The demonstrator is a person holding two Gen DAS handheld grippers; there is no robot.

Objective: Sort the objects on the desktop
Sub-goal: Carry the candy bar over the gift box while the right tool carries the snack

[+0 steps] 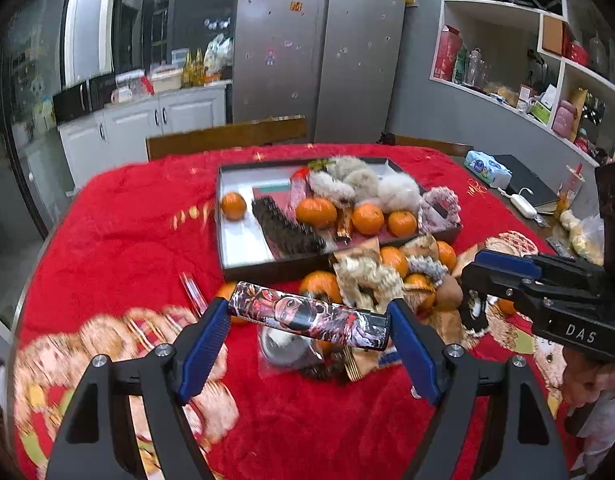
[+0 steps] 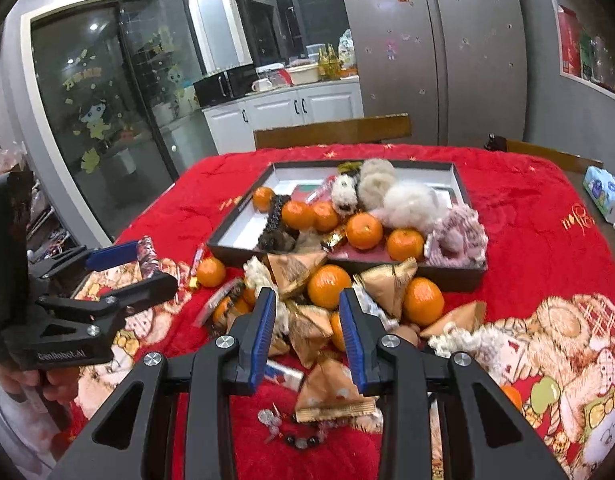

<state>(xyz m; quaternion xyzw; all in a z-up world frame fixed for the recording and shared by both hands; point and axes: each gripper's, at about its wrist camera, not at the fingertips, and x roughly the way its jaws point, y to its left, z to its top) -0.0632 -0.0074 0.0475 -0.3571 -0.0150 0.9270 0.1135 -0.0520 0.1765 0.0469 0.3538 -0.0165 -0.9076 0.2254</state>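
The left gripper is clenched on a printed tube, a slim cylinder wrapped in glossy cartoon artwork, held crosswise with each end pressed against a ribbed blue pad. Just under the tube lies a crinkled clear plastic packet on the plush red blanket, whose pile carries woven teddy-bear pictures. Beyond the tube sits a heap of round, dimpled tangerines mixed with tan pyramid-shaped paper packets. Farther on is a shallow rectangular dark tray with a pale smooth floor, holding more tangerines, a bristly dark hair clip and fluffy white scrunchies.

The right gripper stands parted with nothing between its blue pads, hovering over a tan pyramid packet. Nearer its base than the fingertips, this view alone shows a string of glossy dark and clear beads on the blanket. Ahead lie tangerines, then the tray, where a knitted pink scrunchie hangs at its right corner. Far to the left the tube appears end-on in the left gripper. Only the left view shows a blue wipes pack far right.
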